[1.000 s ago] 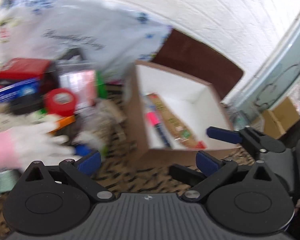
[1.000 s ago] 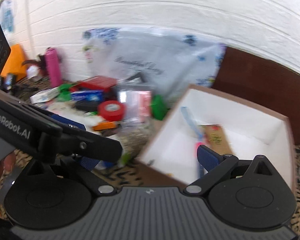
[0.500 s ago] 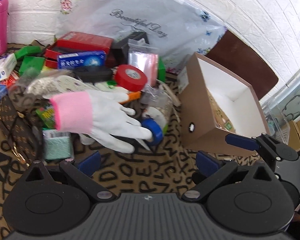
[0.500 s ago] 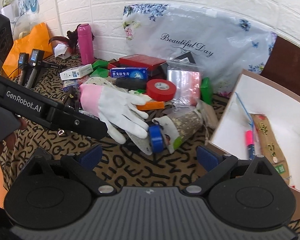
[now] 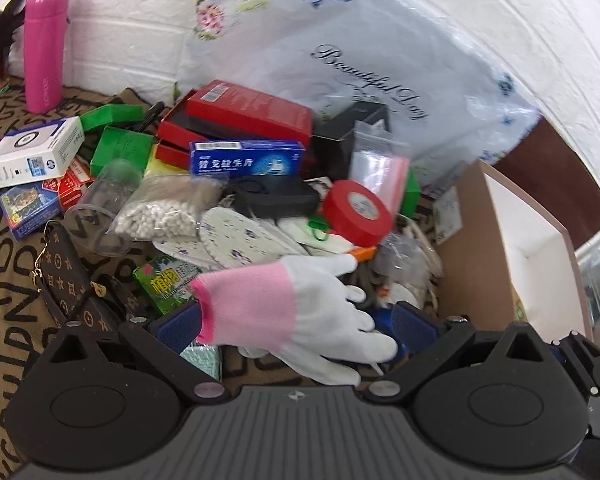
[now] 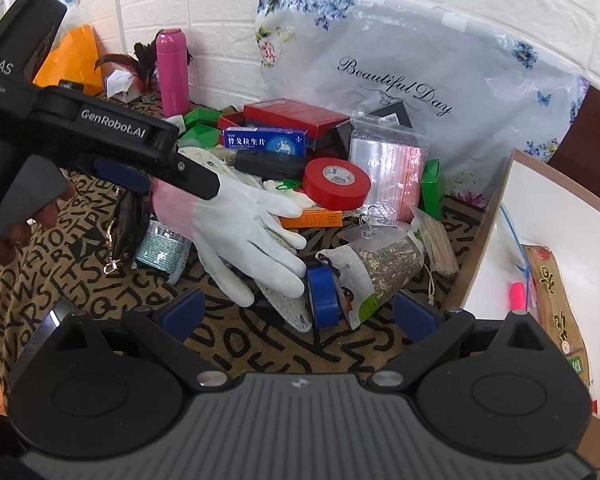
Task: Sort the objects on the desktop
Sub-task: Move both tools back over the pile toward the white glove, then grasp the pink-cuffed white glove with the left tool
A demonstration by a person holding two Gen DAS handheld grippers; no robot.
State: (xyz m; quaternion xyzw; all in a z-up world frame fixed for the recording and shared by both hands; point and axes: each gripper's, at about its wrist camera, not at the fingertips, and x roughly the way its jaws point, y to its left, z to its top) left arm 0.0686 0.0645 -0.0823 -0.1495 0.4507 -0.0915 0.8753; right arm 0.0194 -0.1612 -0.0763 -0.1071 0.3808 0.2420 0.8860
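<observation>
A white glove with a pink cuff (image 5: 300, 312) lies on a pile of small objects, and it also shows in the right wrist view (image 6: 244, 232). My left gripper (image 5: 296, 326) is open with its jaws either side of the glove; in the right wrist view (image 6: 172, 178) it reaches over the pink cuff. My right gripper (image 6: 298, 314) is open and empty, low over the patterned cloth, facing a blue tape roll (image 6: 322, 296) and a sachet bag (image 6: 376, 272). A brown cardboard box (image 6: 484, 232) with a white inside stands at the right and holds a pink marker (image 6: 518, 294).
A red tape roll (image 6: 336, 182), a blue medicine box (image 6: 266, 142), red boxes (image 5: 244, 112), green boxes (image 5: 118, 148), a zip bag (image 6: 388, 168), a bead bag (image 5: 156, 214) and a brown wallet (image 5: 64, 284) crowd the cloth. A pink bottle (image 6: 172, 72) and floral bag (image 6: 420, 80) stand by the wall.
My left gripper has moved left and forward from the box onto the glove, which now lies between its jaws. My right gripper has swung left from the box toward the pile.
</observation>
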